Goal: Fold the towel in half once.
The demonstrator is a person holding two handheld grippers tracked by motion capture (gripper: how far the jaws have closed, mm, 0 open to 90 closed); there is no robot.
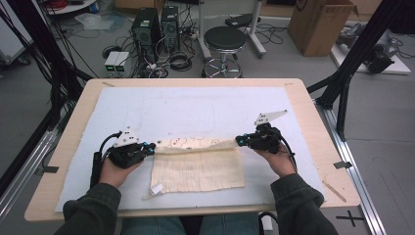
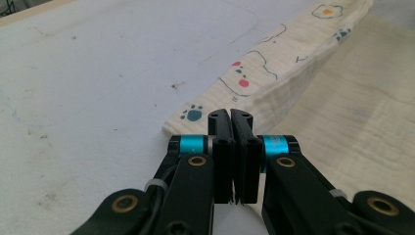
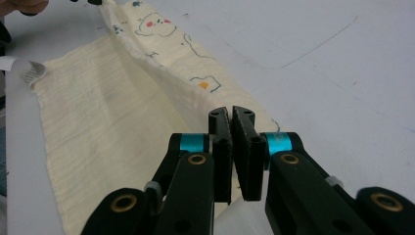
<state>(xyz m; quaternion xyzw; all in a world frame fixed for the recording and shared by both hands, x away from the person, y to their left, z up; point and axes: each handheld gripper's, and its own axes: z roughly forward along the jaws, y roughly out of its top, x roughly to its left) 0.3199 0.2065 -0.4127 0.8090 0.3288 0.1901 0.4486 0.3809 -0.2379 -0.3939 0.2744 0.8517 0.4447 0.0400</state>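
A cream muslin cloth [image 1: 195,169] printed with small animals lies on the white mat in front of the person, its far part doubled over toward them. My left gripper [image 1: 152,147] is shut on the cloth's far left corner. My right gripper [image 1: 238,140] is shut on the far right corner. The folded edge runs raised between the two. In the left gripper view the shut jaws [image 2: 230,115] pinch the corner, and the printed band of cloth [image 2: 274,73] stretches away. In the right gripper view the jaws [image 3: 231,111] are pressed together on the cloth [image 3: 107,112].
A white mat [image 1: 195,107] covers most of the wooden table [image 1: 73,122]. A small white label [image 1: 156,188] hangs at the cloth's near left corner. Beyond the table stand a black stool [image 1: 224,39], computer towers [image 1: 147,24] and a cardboard box [image 1: 318,24].
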